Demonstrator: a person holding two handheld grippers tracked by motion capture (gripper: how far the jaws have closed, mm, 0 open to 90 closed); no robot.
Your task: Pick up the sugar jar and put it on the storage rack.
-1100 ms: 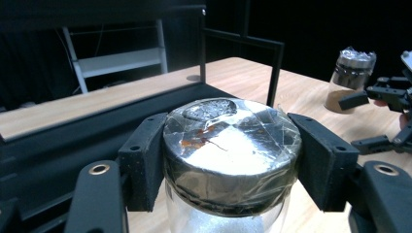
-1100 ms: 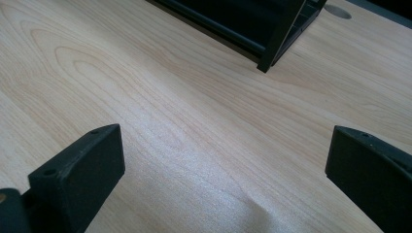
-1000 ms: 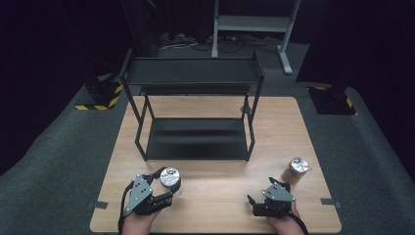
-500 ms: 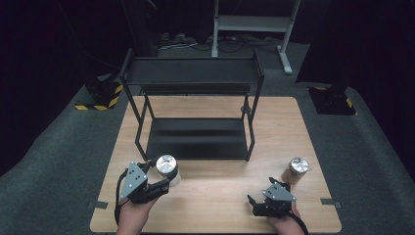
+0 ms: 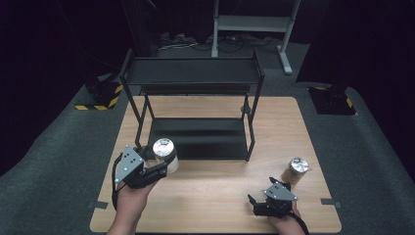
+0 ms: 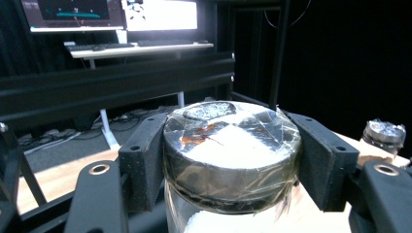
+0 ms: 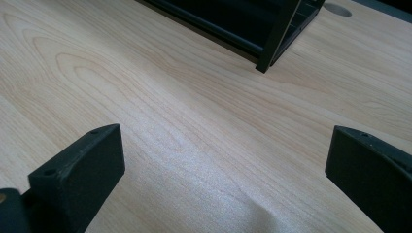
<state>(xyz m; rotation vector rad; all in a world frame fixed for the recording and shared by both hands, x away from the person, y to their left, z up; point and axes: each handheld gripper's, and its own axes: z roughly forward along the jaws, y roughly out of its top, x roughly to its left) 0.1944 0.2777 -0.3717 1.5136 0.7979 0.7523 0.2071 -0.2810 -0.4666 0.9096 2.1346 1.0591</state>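
My left gripper (image 5: 159, 169) is shut on a clear jar (image 5: 165, 152) with a foil-wrapped lid, held above the table near the shelf's front left corner. In the left gripper view both black pads clamp the jar (image 6: 231, 145) just under its lid, and white powder shows inside. A second jar (image 5: 296, 170) with a brownish body and foil lid stands on the table at the right; it shows far off as the second jar (image 6: 384, 134). My right gripper (image 5: 254, 204) rests low near the front edge, left of that jar, jaws wide apart over bare wood (image 7: 214, 145).
A black two-level metal shelf (image 5: 195, 132) stands on the middle of the wooden table (image 5: 215, 196); its front corner post (image 7: 272, 43) is ahead of my right gripper. Dark carpet surrounds the table, and a desk with lit monitors (image 6: 116, 14) stands behind.
My left gripper has lifted the foil-lidded jar off the table and carried it up and slightly left toward the shelf front. The right gripper and the other jar have stayed put.
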